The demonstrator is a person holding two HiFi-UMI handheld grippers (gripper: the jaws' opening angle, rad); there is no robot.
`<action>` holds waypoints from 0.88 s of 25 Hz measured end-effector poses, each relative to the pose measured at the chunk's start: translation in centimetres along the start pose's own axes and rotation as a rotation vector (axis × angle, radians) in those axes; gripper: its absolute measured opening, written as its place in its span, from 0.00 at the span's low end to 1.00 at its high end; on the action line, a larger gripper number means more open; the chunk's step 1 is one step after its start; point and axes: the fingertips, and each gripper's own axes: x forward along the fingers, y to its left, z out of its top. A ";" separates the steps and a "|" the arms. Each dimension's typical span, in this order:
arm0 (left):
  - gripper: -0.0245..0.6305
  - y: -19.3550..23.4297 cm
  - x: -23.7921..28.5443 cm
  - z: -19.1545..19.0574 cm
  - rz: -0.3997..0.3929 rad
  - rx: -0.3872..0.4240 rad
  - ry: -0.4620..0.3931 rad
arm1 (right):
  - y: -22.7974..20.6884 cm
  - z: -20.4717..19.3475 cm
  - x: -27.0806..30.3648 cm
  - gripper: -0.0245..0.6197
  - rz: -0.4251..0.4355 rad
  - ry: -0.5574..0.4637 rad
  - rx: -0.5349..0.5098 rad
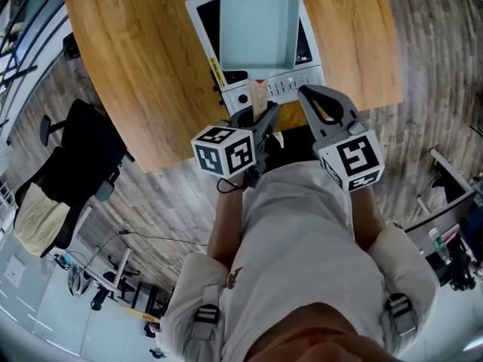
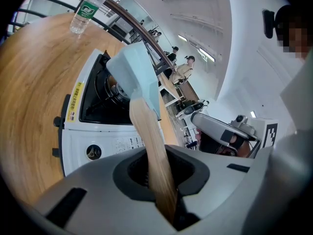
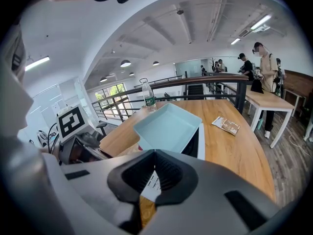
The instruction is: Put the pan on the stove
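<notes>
A light blue square pan [image 1: 256,21] with a wooden handle [image 1: 260,96] is over the white stove [image 1: 306,75] on the wooden table [image 1: 143,74]; whether it rests on the burner I cannot tell. My left gripper [image 1: 264,117] is shut on the near end of that handle [image 2: 149,141], and the pan [image 2: 139,75] stretches away from it above the stove [image 2: 105,141]. My right gripper [image 1: 302,90] is just right of the handle, at the stove's front edge. Its jaws meet at the tip and nothing is between them [image 3: 154,153]. The pan [image 3: 168,126] lies straight ahead of it.
A plastic water bottle [image 3: 148,98] stands at the table's far edge. A small booklet [image 3: 226,125] lies on the table right of the stove. A black office chair [image 1: 75,157] stands on the floor to the left. Several people [image 3: 264,58] stand by another table in the background.
</notes>
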 end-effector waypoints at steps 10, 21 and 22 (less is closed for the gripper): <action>0.13 1.1 0.6 -0.4 0.037 -0.005 0.005 | 0.0 0.0 0.5 0.07 0.015 0.012 0.000; 0.13 2.0 1.3 -0.4 0.101 0.033 -0.001 | -0.1 -0.2 0.9 0.07 0.020 0.020 0.001; 0.13 2.1 1.3 -0.4 0.110 0.039 -0.001 | -0.1 -0.2 0.9 0.07 0.020 0.021 0.001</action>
